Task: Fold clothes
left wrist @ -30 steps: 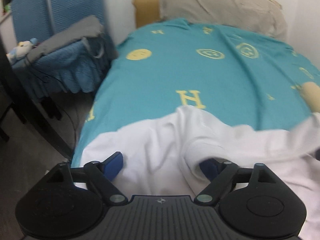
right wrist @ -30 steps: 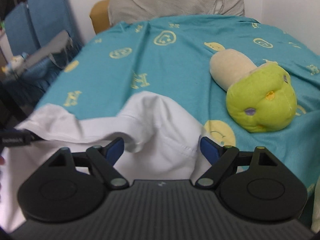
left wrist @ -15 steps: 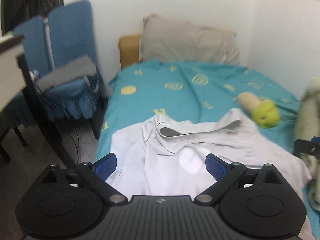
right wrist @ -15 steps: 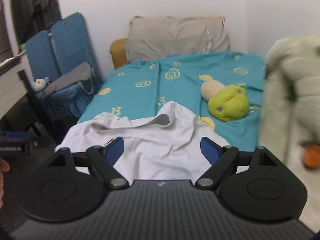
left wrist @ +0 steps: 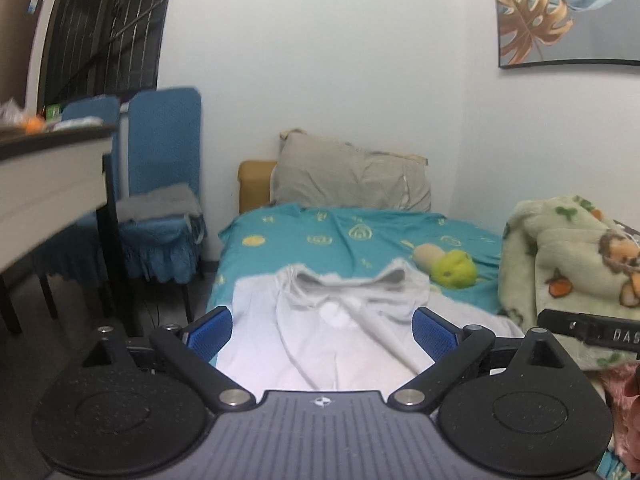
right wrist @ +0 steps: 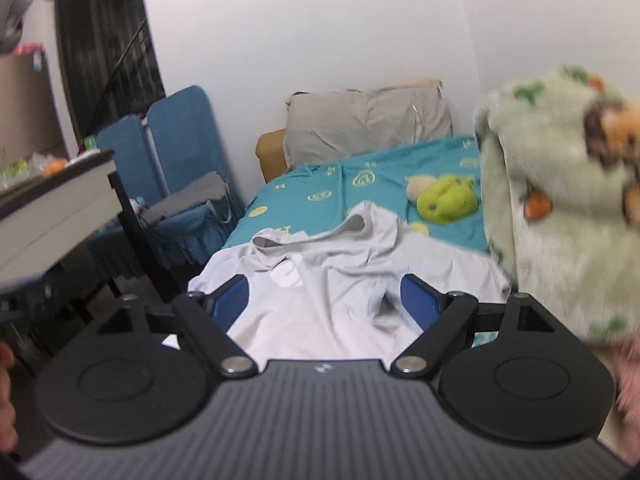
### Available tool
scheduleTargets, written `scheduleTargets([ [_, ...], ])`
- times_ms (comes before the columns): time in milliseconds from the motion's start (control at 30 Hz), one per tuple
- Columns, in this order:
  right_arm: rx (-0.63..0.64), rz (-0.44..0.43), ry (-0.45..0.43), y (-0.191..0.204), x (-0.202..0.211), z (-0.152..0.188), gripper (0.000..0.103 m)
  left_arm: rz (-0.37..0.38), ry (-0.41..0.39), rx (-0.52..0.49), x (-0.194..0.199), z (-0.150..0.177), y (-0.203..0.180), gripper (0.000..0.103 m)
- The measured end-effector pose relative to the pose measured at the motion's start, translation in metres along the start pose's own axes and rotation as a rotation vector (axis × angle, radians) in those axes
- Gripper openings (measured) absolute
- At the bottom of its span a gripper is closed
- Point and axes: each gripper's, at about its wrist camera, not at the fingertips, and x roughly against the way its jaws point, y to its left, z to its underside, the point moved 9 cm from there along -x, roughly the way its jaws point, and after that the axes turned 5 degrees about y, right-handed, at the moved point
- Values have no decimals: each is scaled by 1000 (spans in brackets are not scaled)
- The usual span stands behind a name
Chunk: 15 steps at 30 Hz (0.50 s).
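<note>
A white T-shirt (left wrist: 320, 328) lies spread on the near end of a bed with a teal sheet (left wrist: 344, 236), collar towards the pillow. It also shows in the right wrist view (right wrist: 332, 276). My left gripper (left wrist: 322, 330) is open and empty, held back above the shirt's lower part. My right gripper (right wrist: 324, 298) is open and empty, also held back above the shirt. Part of the right gripper (left wrist: 592, 330) shows at the right of the left wrist view.
A green and beige plush toy (left wrist: 450, 266) lies on the sheet beyond the shirt. A fleece blanket (left wrist: 568, 264) is piled at the right. A grey pillow (left wrist: 352, 180) is at the head. Blue chairs (left wrist: 160, 184) and a table (left wrist: 48, 184) stand left.
Both grippers have let go of the shirt and pulled back and up from the bed. The shirt now lies flat on the sheet, and more of the room shows.
</note>
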Motion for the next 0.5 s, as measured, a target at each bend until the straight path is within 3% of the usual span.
scheduleTargets([
  [67, -34, -8, 9, -3, -3, 7, 84, -24, 56, 53, -16, 13, 16, 96],
  [167, -54, -6, 10, -6, -8, 10, 71, -58, 145, 175, -51, 28, 50, 94],
  [233, -80, -9, 6, -9, -10, 10, 65, -75, 207, 311, -82, 33, 80, 90],
  [267, -95, -11, 5, -11, -12, 12, 54, -77, 234, 390, -97, 36, 96, 86],
  [400, -122, 17, 27, -18, -25, 17, 29, -78, 265, 615, -148, 37, 148, 81],
  [500, -127, 33, 54, -21, -42, 20, 28, -77, 269, 725, -185, 33, 179, 77],
])
